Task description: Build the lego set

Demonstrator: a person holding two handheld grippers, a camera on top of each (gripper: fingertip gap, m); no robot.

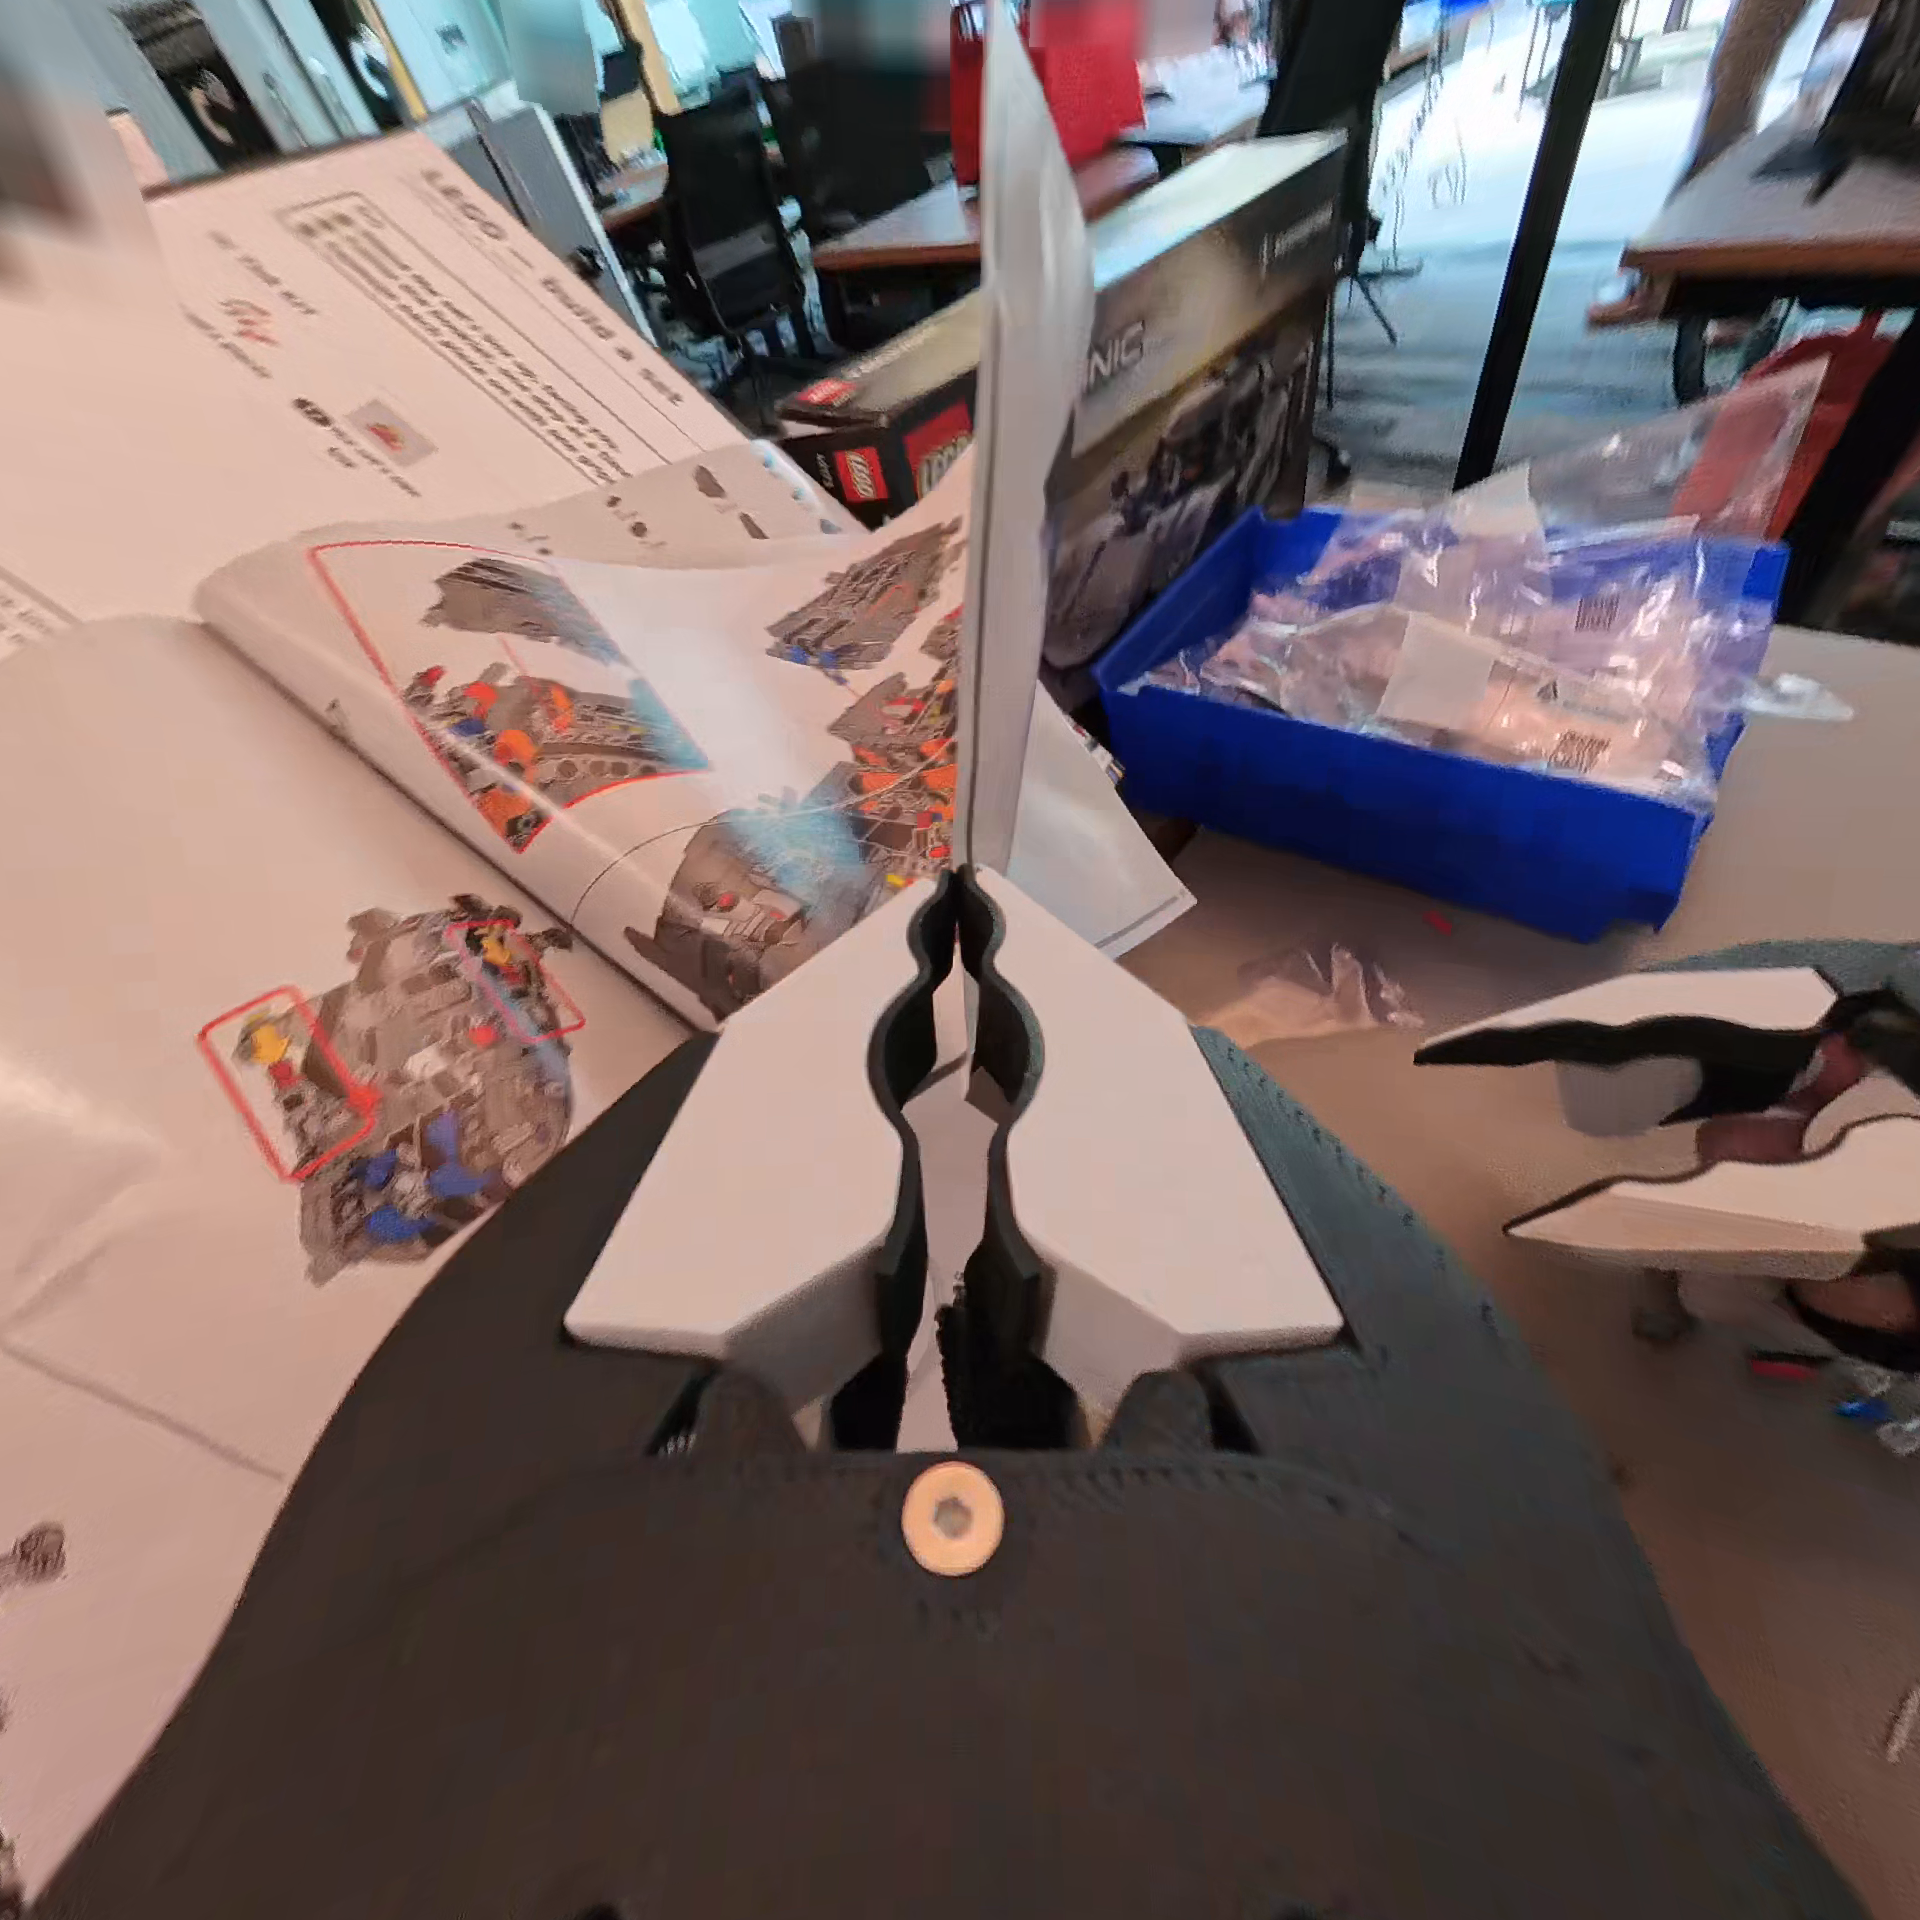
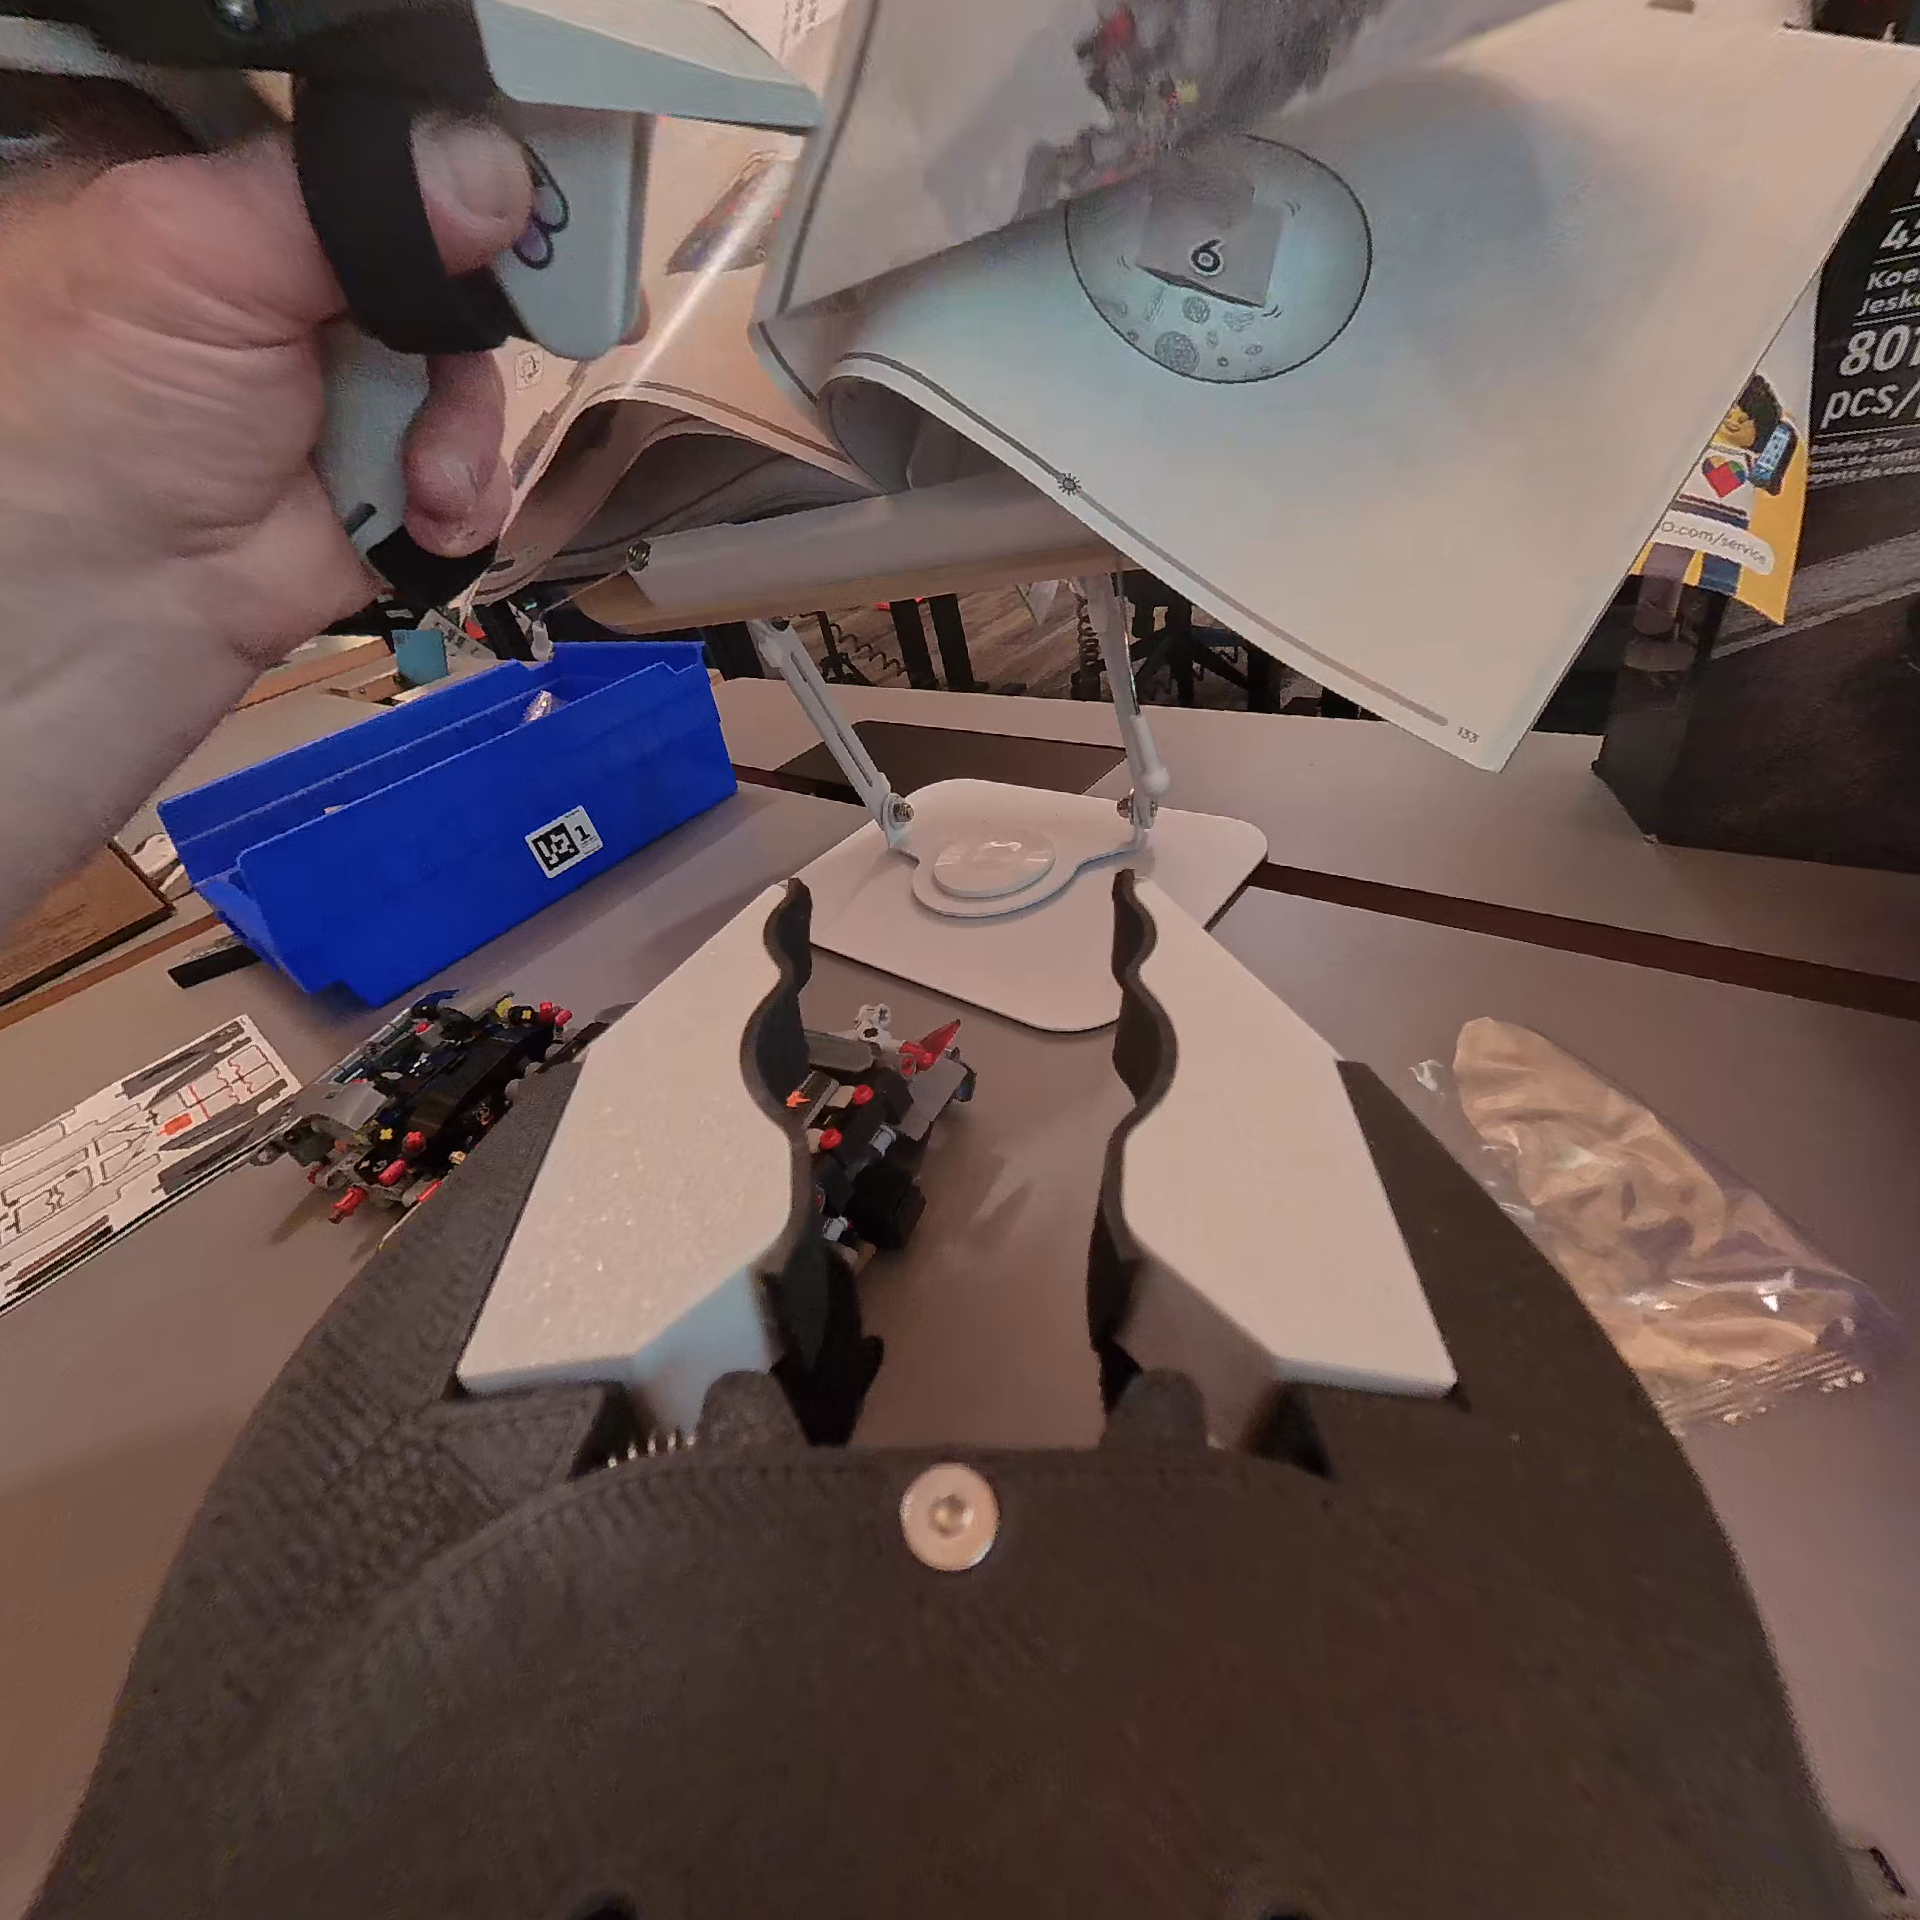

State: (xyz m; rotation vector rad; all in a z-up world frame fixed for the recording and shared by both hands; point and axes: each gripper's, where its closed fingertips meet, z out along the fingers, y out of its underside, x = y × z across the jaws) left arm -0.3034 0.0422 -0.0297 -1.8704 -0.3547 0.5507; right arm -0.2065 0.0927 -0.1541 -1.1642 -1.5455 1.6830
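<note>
My left gripper (image 1: 958, 883) is shut on the edge of one page (image 1: 1023, 416) of the open instruction booklet (image 1: 582, 707), and the page stands up edge-on. The booklet rests on a tilted white stand. My right gripper (image 2: 961, 894) is open and empty, low over the grey table. A small black Lego assembly with red pins (image 2: 883, 1122) lies between its fingers. A larger dark assembly (image 2: 436, 1101) lies to the left of them. The right gripper also shows in the left wrist view (image 1: 1470, 1143), at the right.
A blue bin (image 1: 1403, 790) with clear bags of parts stands right of the booklet, a Lego box (image 1: 1174, 395) behind it. In the right wrist view there is another blue bin (image 2: 447, 821), a sticker sheet (image 2: 114, 1153), the stand's base (image 2: 1039, 935), a crumpled bag (image 2: 1642, 1226), and the hand (image 2: 156, 416) holding the left gripper. One gripper's finger ends stand about 15 centimetres off the other's.
</note>
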